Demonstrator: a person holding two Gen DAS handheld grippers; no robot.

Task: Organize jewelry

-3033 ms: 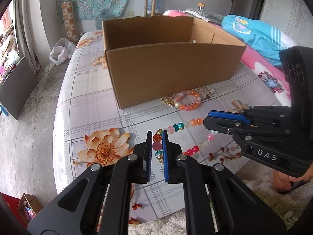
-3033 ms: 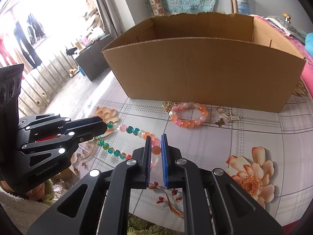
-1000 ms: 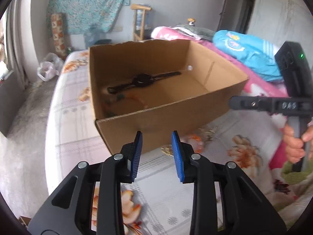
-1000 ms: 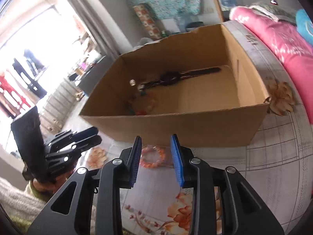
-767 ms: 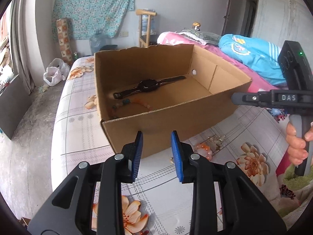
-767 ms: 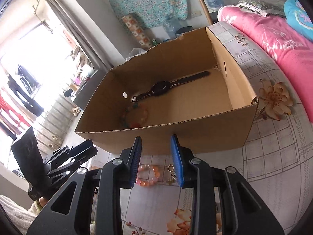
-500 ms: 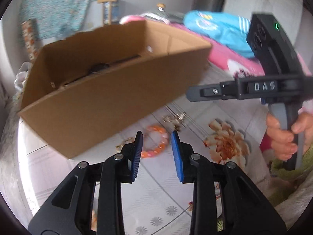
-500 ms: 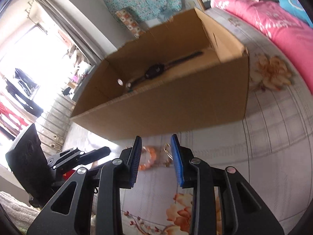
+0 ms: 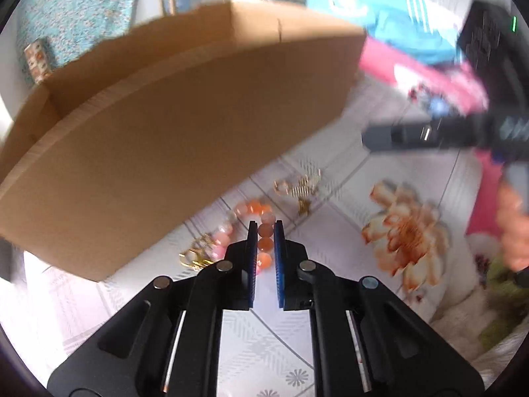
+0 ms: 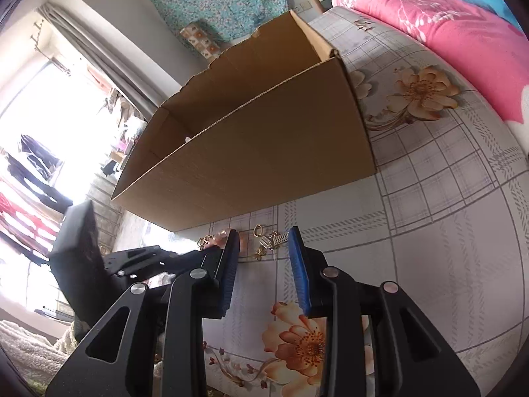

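The pink and orange bead bracelet (image 9: 261,228) lies on the floral tablecloth (image 9: 347,198), just in front of the near wall of the cardboard box (image 9: 185,139). In the left wrist view several of its orange beads sit in a row directly between the blue pads of the left gripper (image 9: 264,231), while the rest of the loop curves off to the left toward a small gold clasp or charm (image 9: 196,254). The jaws of that gripper stand narrow and are closing, with the beads in the slot between them; whether the pads already press on the beads cannot be told.

A little beyond the bracelet, to its right, lie gold and silver trinkets (image 9: 302,188), also on the cloth near the foot of the box. In the right wrist view these same trinkets (image 10: 269,241) show between the fingers of the right gripper (image 10: 263,241), whose jaws stand partly apart with nothing clamped; how high it is above the cloth cannot be told.

The left gripper's body appears at the left of the right wrist view, its tip low by the bracelet. A hand (image 9: 510,228) holds the right gripper's handle at the right edge of the left wrist view, which is blurred there. A pink quilt (image 10: 446,33) lies beyond the table.
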